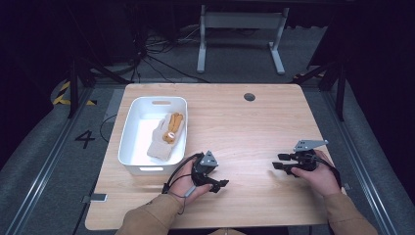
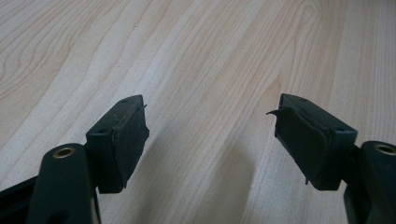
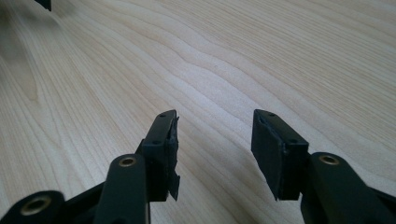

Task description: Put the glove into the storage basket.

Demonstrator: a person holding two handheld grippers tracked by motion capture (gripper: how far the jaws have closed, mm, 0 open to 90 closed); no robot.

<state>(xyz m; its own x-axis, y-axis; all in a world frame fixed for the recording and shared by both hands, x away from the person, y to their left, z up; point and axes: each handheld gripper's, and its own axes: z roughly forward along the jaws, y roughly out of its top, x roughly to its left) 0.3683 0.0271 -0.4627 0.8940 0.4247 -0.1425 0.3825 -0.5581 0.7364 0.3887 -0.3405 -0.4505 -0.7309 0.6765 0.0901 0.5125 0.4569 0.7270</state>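
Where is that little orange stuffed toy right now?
In the high view, the stuffed toy lies inside the white bin on the table's left side, on a pale cloth, just beyond the left gripper.

1. A wooden table (image 1: pixel 254 127) is standing on grey carpet (image 1: pixel 29 147), a round hole (image 1: pixel 249 97) showing near its far edge.
2. A white desk frame (image 1: pixel 240 34) is standing beyond it, cables (image 1: pixel 156 54) trailing nearby.
3. Yellow-black tape (image 1: pixel 62 93) and a painted "4" (image 1: pixel 84 139) are marking the floor at left.
4. Darkness is covering the far room.
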